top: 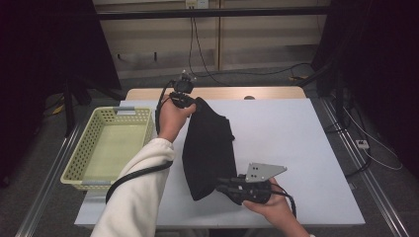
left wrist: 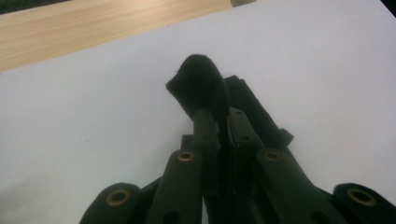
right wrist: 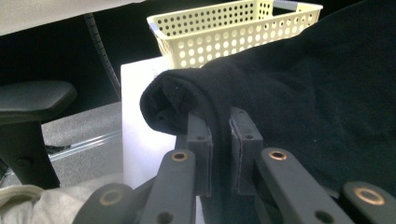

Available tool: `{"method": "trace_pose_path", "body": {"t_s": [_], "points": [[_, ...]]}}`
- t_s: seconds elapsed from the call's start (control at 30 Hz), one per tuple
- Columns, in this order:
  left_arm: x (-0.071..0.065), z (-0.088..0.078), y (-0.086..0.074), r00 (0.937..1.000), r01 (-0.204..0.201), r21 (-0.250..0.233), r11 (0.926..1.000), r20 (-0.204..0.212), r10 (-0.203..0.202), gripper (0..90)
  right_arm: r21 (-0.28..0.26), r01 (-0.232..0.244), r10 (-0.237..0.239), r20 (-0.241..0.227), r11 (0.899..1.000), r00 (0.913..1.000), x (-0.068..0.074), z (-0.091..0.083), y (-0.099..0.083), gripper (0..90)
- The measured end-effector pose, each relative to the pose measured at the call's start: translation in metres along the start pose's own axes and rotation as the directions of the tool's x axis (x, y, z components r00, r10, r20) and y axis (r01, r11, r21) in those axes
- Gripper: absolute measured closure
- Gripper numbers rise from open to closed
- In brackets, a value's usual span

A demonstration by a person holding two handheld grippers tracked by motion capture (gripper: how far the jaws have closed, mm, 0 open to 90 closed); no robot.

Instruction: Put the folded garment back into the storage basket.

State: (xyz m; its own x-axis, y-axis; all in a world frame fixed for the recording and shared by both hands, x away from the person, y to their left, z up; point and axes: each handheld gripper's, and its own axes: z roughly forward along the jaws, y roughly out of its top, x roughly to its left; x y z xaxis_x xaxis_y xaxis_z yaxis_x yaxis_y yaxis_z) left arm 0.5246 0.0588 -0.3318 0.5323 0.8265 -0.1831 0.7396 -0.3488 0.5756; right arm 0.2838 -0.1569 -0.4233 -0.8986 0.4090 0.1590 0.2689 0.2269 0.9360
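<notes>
Left tool (top: pixel 190 102) pinching far corner of black cloth (top: pixel 207 148); right tool (top: pixel 225 186) pinching near rolled edge. Cloth stretched between tools over white counter (top: pixel 296 143). Yellow basket (top: pixel 143 118) beyond left tool's outer side.

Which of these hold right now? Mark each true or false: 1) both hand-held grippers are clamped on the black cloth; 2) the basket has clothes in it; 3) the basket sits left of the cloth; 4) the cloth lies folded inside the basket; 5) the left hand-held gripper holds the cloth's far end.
1) True. The left hand-held gripper and the right hand-held gripper each pinch the cloth between shut jaws.
2) False. The basket looks empty in the high view.
3) True. It sits at the table's left edge, beside the cloth.
4) False. The cloth is on the white tabletop, held at both ends.
5) True. The right one holds the near end.
</notes>
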Motion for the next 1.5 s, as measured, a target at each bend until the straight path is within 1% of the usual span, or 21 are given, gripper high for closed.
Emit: {"method": "trace_pose_path", "body": {"t_s": [0.07, 0.13, 0.23, 0.3, 0.33, 0.4, 0.47, 0.5, 0.7, 0.77, 0.83, 1.0, 1.17, 1.27, 1.33, 1.4, 1.43, 1.5], "points": [[0.002, -0.004, 0.001, 1.0, 0.002, -0.001, 1.0, -0.007, -0.002, 84.7, -0.007, 0.0, 0.0, 0.005, 1.0, 1.0, 0.001, 0.002, 0.003, 81.5], [0.004, -0.008, 0.002, 0.9999, -0.004, 0.0, 1.0, -0.011, 0.004, 84.7, -0.02, 0.001, -0.001, -0.002, 1.0, 1.0, 0.001, 0.005, 0.006, 81.4], [0.006, -0.012, 0.002, 0.9999, -0.004, 0.003, 1.0, -0.015, 0.004, 84.7, -0.022, 0.007, -0.007, -0.003, 1.0, 1.0, 0.002, 0.009, 0.009, 81.4], [0.008, -0.014, 0.002, 0.9999, -0.005, 0.007, 1.0, -0.016, 0.005, 84.7, -0.025, -0.002, 0.002, 0.0, 1.0, 1.0, 0.003, 0.013, 0.011, 81.4], [0.01, -0.017, 0.002, 0.9997, -0.003, 0.005, 1.0, -0.025, 0.003, 84.7, -0.032, -0.001, 0.001, -0.004, 0.999, 1.0, 0.003, 0.014, 0.012, 81.5], [0.013, -0.021, 0.003, 0.9996, -0.006, 0.007, 1.0, -0.028, 0.007, 84.7, -0.047, -0.007, 0.007, -0.004, 0.999, 1.0, 0.004, 0.016, 0.013, 81.4], [0.015, -0.025, 0.004, 0.9994, -0.004, 0.005, 1.0, -0.035, 0.005, 84.7, -0.055, -0.002, 0.002, -0.006, 0.998, 1.0, 0.004, 0.018, 0.016, 81.5], [0.017, -0.028, 0.005, 0.9993, -0.012, 0.005, 0.9999, -0.035, 0.012, 84.7, -0.063, 0.0, 0.0, -0.006, 0.998, 1.0, 0.004, 0.019, 0.018, 81.5], [0.02, -0.041, 0.008, 0.9986, -0.012, 0.006, 0.9999, -0.05, 0.012, 84.7, -0.075, 0.01, -0.011, -0.02, 0.997, 0.9997, 0.007, 0.027, 0.026, 81.4], [0.022, -0.043, 0.008, 0.9987, -0.013, 0.009, 0.9999, -0.05, 0.014, 84.7, -0.078, 0.013, -0.015, -0.023, 0.997, 0.9996, 0.009, 0.03, 0.027, 81.4], [0.023, -0.045, 0.008, 0.9989, -0.002, 0.007, 1.0, -0.046, 0.002, 84.8, -0.081, 0.014, -0.016, -0.027, 0.997, 0.9995, 0.01, 0.032, 0.028, 81.4], [0.027, -0.051, 0.009, 0.9989, -0.003, 0.007, 1.0, -0.048, 0.003, 84.8, -0.085, 0.023, -0.027, -0.047, 0.996, 0.9985, 0.014, 0.041, 0.032, 81.5], [0.031, -0.056, 0.009, 0.9986, -0.005, 0.008, 1.0, -0.052, 0.005, 84.8, -0.094, 0.029, -0.033, -0.041, 0.995, 0.9986, 0.016, 0.047, 0.038, 81.4], [0.035, -0.061, 0.01, 0.9981, -0.012, 0.008, 0.9999, -0.061, 0.013, 84.8, -0.091, 0.03, -0.034, -0.039, 0.995, 0.9987, 0.017, 0.051, 0.04, 81.4], [0.038, -0.064, 0.01, 0.998, -0.009, 0.008, 0.9999, -0.062, 0.01, 84.8, -0.099, 0.022, -0.026, -0.045, 0.995, 0.9986, 0.018, 0.053, 0.041, 81.4], [0.04, -0.067, 0.01, 0.9982, 0.006, 0.0, 1.0, -0.059, -0.006, 84.8, -0.102, 0.019, -0.024, -0.046, 0.995, 0.9987, 0.018, 0.056, 0.041, 81.4], [0.04, -0.068, 0.01, 0.9981, 0.005, 0.0, 1.0, -0.061, -0.005, 84.8, -0.102, 0.016, -0.021, -0.048, 0.995, 0.9986, 0.019, 0.058, 0.041, 81.4], [0.041, -0.07, 0.011, 0.9983, 0.006, -0.001, 1.0, -0.058, -0.006, 84.8, -0.1, 0.023, -0.028, -0.049, 0.995, 0.9984, 0.019, 0.06, 0.043, 81.5]]}}
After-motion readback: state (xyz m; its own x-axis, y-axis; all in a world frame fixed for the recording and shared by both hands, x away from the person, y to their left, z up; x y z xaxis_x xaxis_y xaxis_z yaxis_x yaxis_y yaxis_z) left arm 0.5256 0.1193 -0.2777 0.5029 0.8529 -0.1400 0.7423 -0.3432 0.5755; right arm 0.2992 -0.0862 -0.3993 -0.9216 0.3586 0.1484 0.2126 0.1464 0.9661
